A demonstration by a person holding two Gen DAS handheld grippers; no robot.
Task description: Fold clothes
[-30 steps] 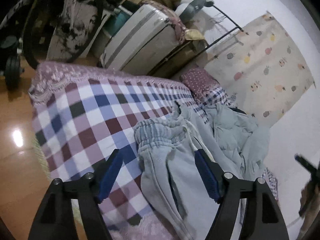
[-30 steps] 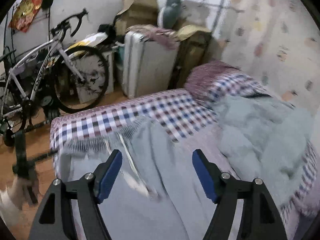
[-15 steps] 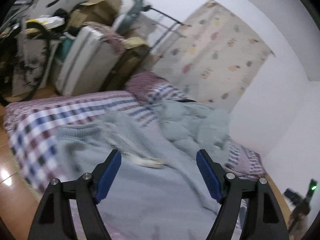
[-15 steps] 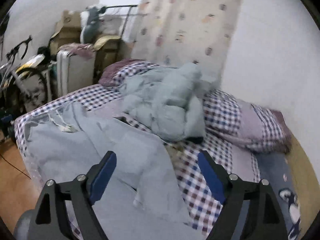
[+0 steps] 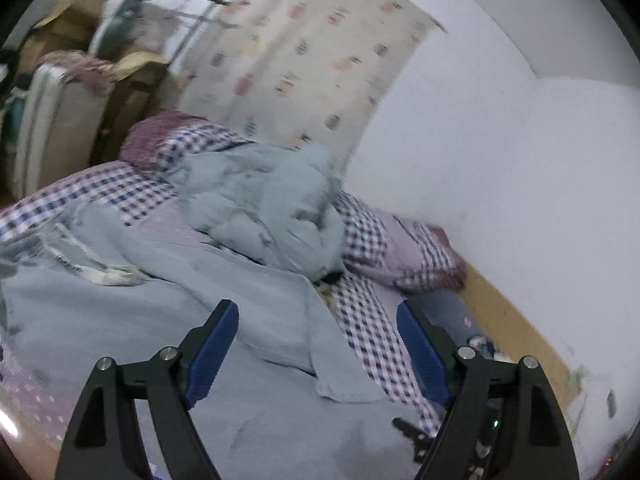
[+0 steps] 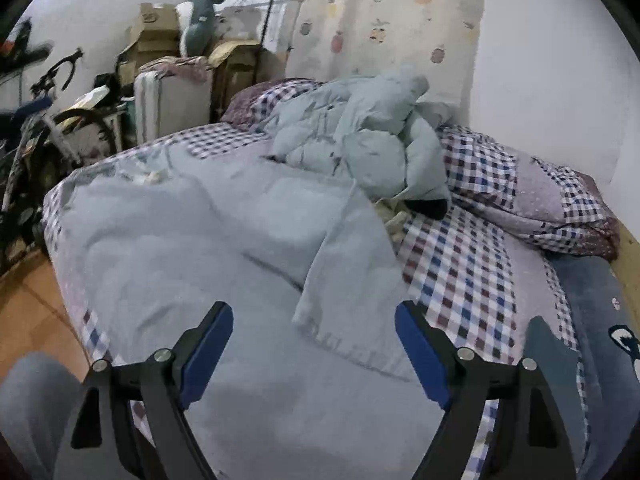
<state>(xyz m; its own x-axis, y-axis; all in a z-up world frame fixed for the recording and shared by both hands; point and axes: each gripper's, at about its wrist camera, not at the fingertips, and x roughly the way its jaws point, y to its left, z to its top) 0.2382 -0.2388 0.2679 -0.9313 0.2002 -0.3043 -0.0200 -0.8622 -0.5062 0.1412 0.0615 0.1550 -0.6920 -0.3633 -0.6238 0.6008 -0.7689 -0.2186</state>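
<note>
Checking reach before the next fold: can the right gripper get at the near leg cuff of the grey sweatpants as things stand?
Probably yes. The right gripper is open and empty, pointing at the cuff of the grey sweatpants, which lies flat on the checked bedspread with nothing covering it.

A bed (image 6: 472, 264) with a purple, blue and white checked cover fills most of the room, set against a plain white wall (image 6: 540, 72). A cream curtain printed with small fruit (image 6: 384, 20) hangs behind its head. Past the far end stand a pale ribbed suitcase (image 6: 172, 100), brown cardboard boxes (image 6: 154, 30) and a bicycle (image 6: 44, 120) on orange-brown wooden floor (image 6: 28, 312). The light is dim and cool.
</note>
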